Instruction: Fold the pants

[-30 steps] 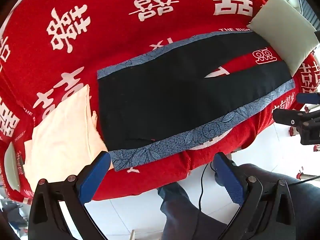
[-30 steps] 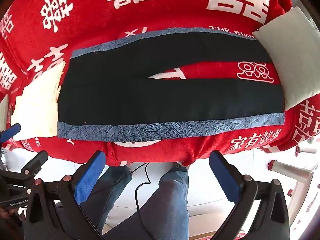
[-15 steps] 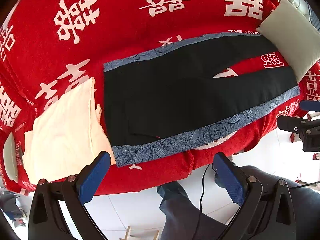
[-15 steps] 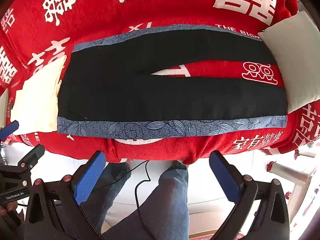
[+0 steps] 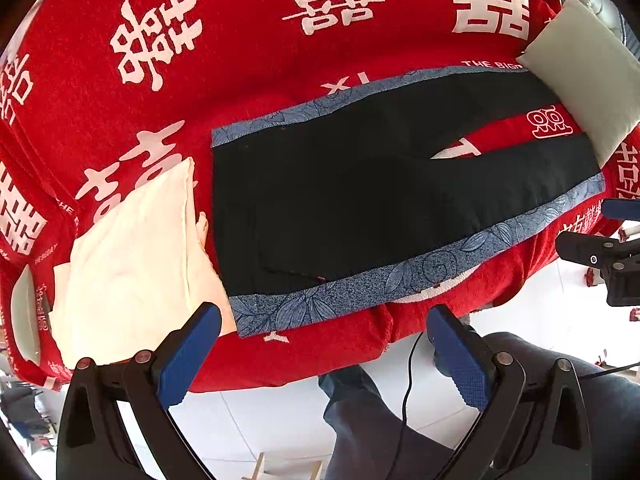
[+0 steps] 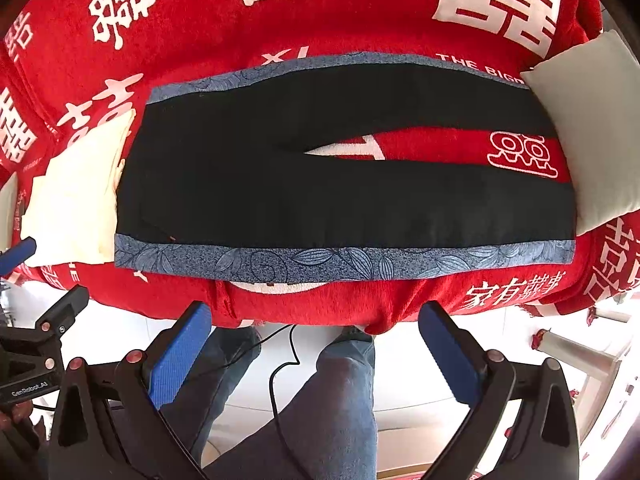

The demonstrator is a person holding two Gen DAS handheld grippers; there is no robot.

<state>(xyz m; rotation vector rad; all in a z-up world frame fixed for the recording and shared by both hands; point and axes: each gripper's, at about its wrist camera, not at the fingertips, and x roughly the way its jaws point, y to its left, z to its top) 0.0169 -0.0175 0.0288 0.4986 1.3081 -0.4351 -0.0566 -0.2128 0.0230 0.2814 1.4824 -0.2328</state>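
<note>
A broad red plush blanket (image 6: 192, 32) printed with large white Chinese double-happiness characters covers the whole raised surface; smaller white writing on it reads "THE BIG" beside the far trouser leg, "XI" above the waist end, and a row of Chinese characters, 家有囍事, along the near hanging edge at the right. Spread flat across its middle lie the black pants with blue leaf-patterned side bands (image 6: 320, 196) (image 5: 360, 208), waist to the left, both legs running to the right and parted by a narrow wedge of red blanket. A pale grey-white square cushion (image 6: 588, 132) (image 5: 580, 72) sits at the leg ends, touching the cuffs. A folded cream cloth (image 6: 76, 200) (image 5: 132, 264) lies just beside the waistband on the left. Below the blanket's edge are a person's blue-jeaned legs (image 6: 332, 412) over white floor tiles, with a thin black cable (image 6: 280, 360) running between them. The left gripper (image 5: 324, 352) and the right gripper (image 6: 316, 344) both hover in front of the near blanket edge, blue-padded fingers spread wide, gripping nothing. In the right wrist view the left tool's black body bears a small label, "GenRobot.AI".
</note>
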